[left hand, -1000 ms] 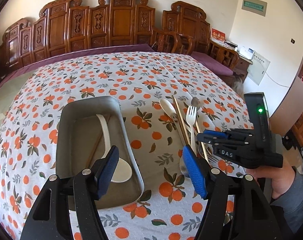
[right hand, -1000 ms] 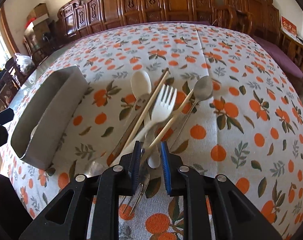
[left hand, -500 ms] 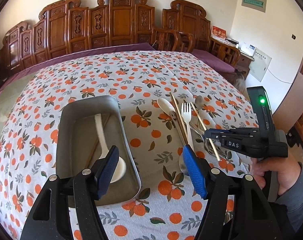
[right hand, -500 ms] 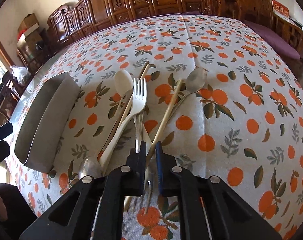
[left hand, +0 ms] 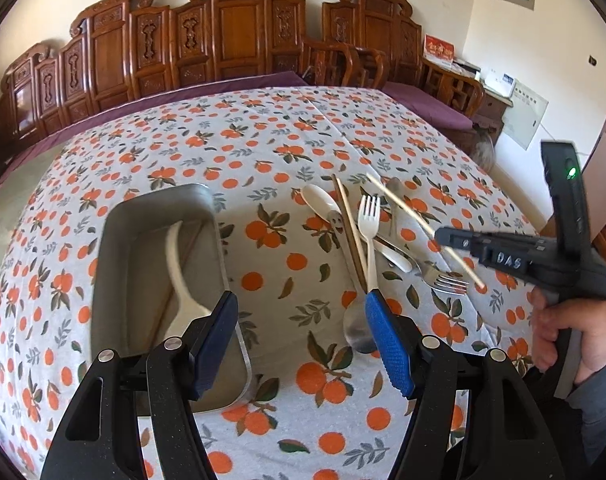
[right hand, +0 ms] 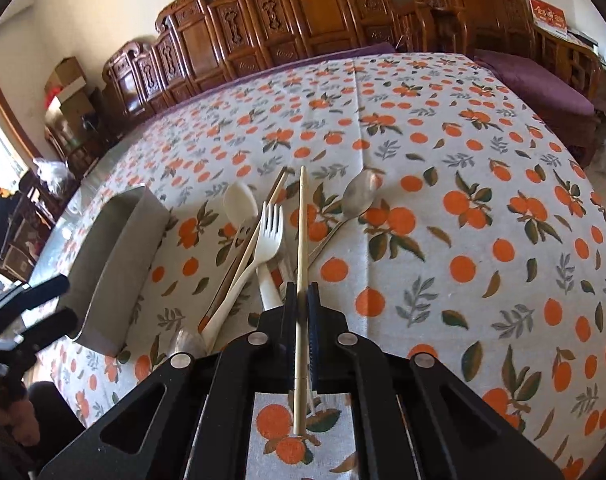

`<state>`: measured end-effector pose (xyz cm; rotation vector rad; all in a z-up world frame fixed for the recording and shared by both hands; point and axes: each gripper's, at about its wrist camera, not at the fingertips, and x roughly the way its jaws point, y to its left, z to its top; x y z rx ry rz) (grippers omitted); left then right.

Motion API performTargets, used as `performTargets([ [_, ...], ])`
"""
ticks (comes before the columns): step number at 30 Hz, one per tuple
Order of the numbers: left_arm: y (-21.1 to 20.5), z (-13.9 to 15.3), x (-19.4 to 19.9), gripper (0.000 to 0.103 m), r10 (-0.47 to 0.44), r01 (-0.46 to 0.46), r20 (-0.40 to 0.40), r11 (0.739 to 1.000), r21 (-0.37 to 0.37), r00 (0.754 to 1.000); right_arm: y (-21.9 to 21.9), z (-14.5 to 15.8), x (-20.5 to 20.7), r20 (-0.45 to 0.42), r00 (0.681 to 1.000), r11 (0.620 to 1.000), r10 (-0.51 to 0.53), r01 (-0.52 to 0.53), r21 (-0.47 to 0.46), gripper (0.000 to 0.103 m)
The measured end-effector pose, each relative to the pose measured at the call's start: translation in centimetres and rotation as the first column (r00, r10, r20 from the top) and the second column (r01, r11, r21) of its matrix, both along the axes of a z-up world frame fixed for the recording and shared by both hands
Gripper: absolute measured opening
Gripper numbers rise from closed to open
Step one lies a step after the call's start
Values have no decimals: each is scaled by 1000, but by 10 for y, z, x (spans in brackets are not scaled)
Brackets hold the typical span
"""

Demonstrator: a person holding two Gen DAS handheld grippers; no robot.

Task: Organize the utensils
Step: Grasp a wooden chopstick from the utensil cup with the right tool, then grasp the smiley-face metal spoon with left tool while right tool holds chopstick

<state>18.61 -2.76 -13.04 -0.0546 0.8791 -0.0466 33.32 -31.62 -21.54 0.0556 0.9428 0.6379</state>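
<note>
My right gripper (right hand: 301, 292) is shut on a pale wooden chopstick (right hand: 301, 232) and holds it above the table; it also shows in the left wrist view (left hand: 407, 210), lifted and slanted. Below lie a white plastic fork (right hand: 269, 230), a white spoon (right hand: 239, 204), a brown chopstick (right hand: 275, 192), a metal spoon (right hand: 357, 196) and a metal fork (left hand: 443, 280). A grey metal tray (left hand: 115, 280) holds a white ladle spoon (left hand: 179, 276). My left gripper (left hand: 299, 340) is open and empty, over the tray's right rim.
The table has an orange-print cloth (right hand: 463, 240). Carved wooden chairs (left hand: 231, 40) stand along the far edge. Another metal spoon (left hand: 355, 328) lies near my left gripper's right finger. Cabinets and boxes stand at the room's left side (right hand: 63, 92).
My right gripper closed on the pale chopstick and lifted it off the pile, swinging it straight along the fingers. My left gripper stayed open over the tray.
</note>
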Motion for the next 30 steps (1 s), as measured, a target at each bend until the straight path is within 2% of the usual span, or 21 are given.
performTargets([
  [8,-27,-24,18,63,-56,57,-60,998,10,997,-11,2,9,20,1000,999,2,-3,39,6],
  [12,-32,-39,29,62,-65,64,-99,998,-12,993,-14,1,13,17,1000,998,3,-4,56,6],
  [16,-32,-47,42,53,-68,64,-125,997,-36,990,-13,1,13,14,1000,997,8,-9,71,6],
  [18,-31,-49,49,53,-67,61,-136,997,-45,988,-11,1,14,14,1000,997,13,-14,75,6],
  [20,-31,-52,57,43,-67,58,-153,996,-61,986,-10,1,15,13,1000,997,17,-18,79,6],
  [22,-31,-55,65,42,-65,54,-174,996,-70,983,-8,1,15,11,1000,996,22,-23,81,6],
  [27,-33,-66,77,30,-56,43,-221,997,-61,974,-7,0,15,9,1000,996,25,-26,83,6],
  [30,-35,-70,80,23,-47,41,-237,999,-31,970,-7,0,15,8,1000,996,25,-26,87,6],
])
